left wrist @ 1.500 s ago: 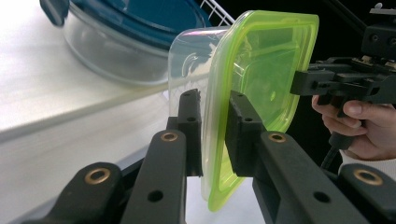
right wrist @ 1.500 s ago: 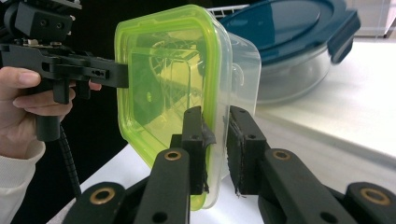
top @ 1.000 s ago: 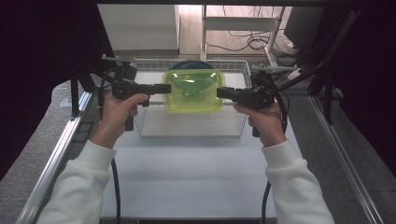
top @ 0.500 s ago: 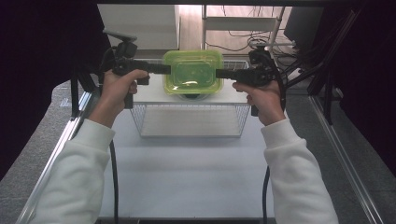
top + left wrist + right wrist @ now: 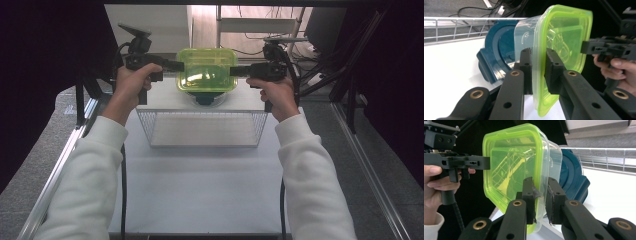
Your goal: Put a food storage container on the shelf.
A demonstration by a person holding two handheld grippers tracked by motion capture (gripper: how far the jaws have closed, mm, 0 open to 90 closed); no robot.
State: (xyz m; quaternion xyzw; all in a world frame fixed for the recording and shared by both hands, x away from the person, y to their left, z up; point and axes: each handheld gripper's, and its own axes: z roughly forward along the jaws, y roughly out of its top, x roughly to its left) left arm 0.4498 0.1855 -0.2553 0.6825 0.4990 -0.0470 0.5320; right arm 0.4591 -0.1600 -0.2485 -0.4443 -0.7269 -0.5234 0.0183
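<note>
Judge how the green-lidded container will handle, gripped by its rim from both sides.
The container looks empty and clear-walled, so probably light. Its thin plastic rim may flex between the fingers. Smooth plastic could slip if either the left gripper or right gripper loosens.

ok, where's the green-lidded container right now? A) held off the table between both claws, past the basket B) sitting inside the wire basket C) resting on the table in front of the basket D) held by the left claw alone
A: the left claw and right claw each clamp an opposite rim of the green-lidded container, which hangs beyond the wire basket, above a blue lid on the table.
</note>
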